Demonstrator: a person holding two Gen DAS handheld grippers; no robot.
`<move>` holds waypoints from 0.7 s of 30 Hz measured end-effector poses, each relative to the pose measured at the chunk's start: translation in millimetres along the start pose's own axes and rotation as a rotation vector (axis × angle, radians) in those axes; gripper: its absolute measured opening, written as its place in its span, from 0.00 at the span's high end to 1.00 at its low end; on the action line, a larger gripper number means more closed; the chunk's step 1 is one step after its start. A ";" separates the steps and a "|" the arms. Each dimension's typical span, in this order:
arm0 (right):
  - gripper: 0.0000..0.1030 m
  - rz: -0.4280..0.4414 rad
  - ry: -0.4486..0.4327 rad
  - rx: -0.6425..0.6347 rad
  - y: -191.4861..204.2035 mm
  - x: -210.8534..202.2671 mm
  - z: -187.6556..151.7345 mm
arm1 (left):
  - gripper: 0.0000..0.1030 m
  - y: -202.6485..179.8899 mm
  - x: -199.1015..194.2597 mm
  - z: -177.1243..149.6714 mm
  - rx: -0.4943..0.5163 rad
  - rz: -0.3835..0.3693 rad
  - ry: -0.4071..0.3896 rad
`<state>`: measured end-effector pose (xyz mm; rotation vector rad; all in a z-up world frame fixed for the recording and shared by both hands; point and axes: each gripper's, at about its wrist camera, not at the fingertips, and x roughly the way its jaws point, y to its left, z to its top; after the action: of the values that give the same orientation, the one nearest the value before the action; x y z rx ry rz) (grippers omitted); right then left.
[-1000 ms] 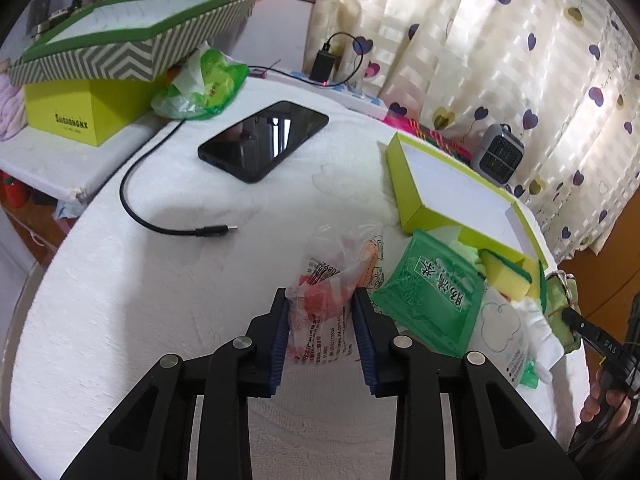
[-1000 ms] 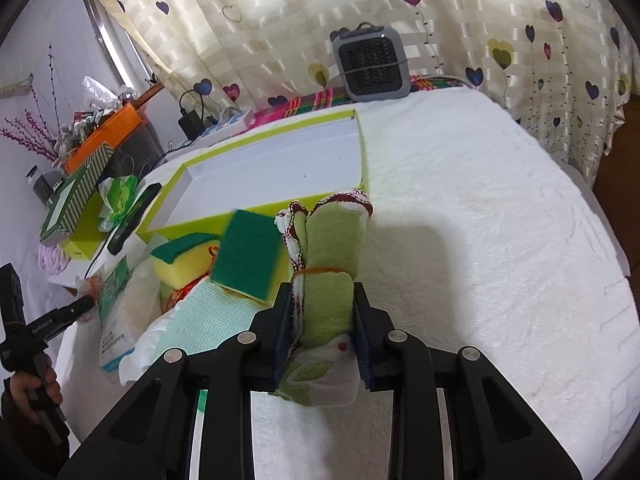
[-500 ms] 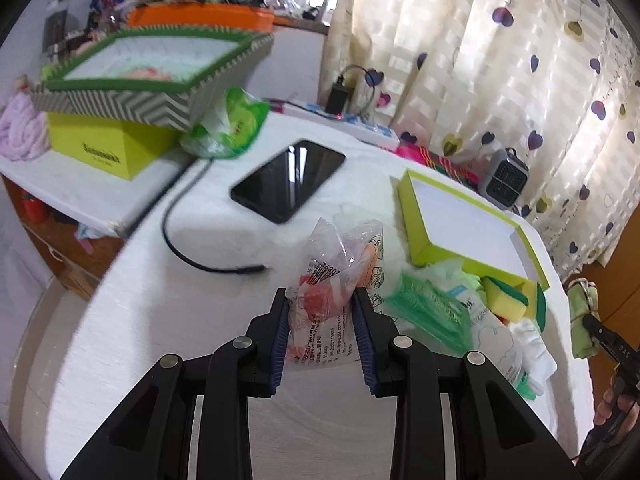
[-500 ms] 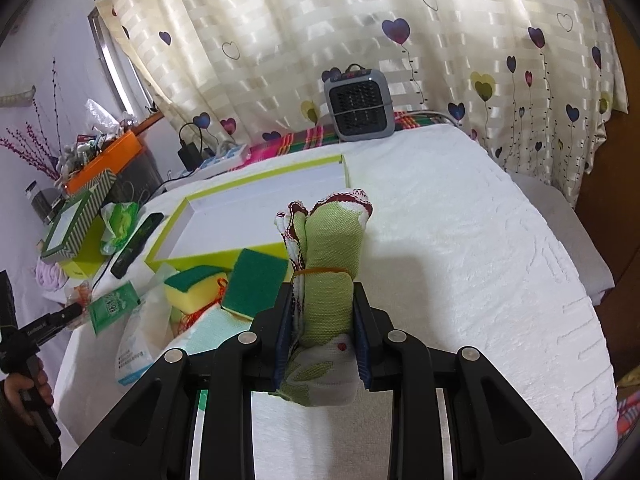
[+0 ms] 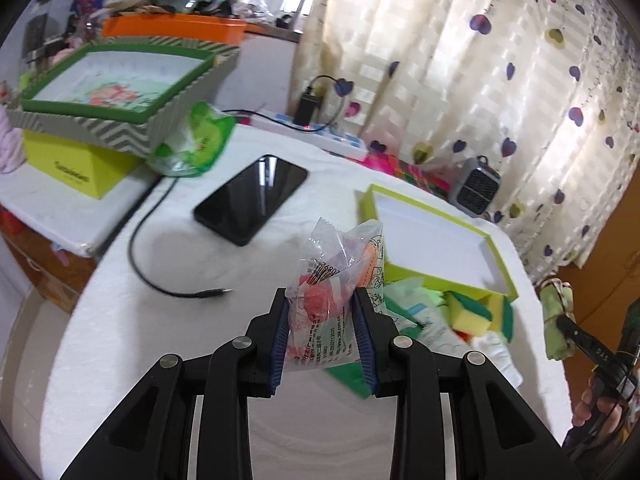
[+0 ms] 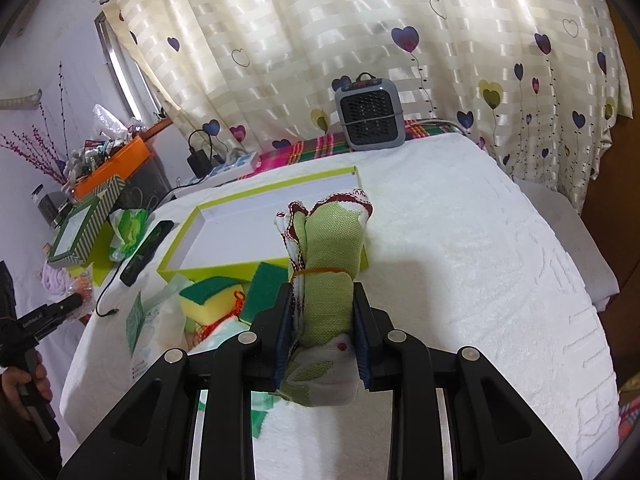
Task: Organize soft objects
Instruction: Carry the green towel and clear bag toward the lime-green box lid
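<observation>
Left gripper (image 5: 322, 322): jaws clamped on a clear plastic packet (image 5: 334, 280) with red and orange contents, held clear of the white tablecloth (image 5: 160, 340).
Right gripper (image 6: 322, 322): jaws clamped on a rolled green cloth (image 6: 326, 268) bound by a rubber band, also off the table.
Where things go: the open lime-green box (image 6: 260, 264) lies empty ahead of both grippers; I judge it the likely home for the soft things.
Pile: yellow-and-green sponges (image 6: 216, 296), a green sachet (image 5: 348, 378) and white wipes packs lie heaped against the box's near wall.
Risk, packet: the film is slick and the pads pinch only its lower part, so a quick swing could let it slide out.
Risk, cloth: the roll is soft; if the band slips, it may unroll and drag over the sponges.
Risk, crowding: both grippers heading for one box could knock together, or nudge its light wall.
Risk, bystanders: the black phone (image 5: 252, 198) and its loose cable (image 5: 160, 276) lie left of the box, where a low sweep could snag them.
</observation>
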<state>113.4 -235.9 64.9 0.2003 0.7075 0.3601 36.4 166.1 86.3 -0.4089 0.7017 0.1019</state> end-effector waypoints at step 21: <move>0.73 0.060 0.066 -0.047 22.6 49.6 52.5 | 0.71 -74.1 83.4 48.7 0.128 -0.143 0.112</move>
<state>177.4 -198.9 81.2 0.1661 0.7584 0.4418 146.2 113.9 90.5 -0.3429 0.7821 -0.1010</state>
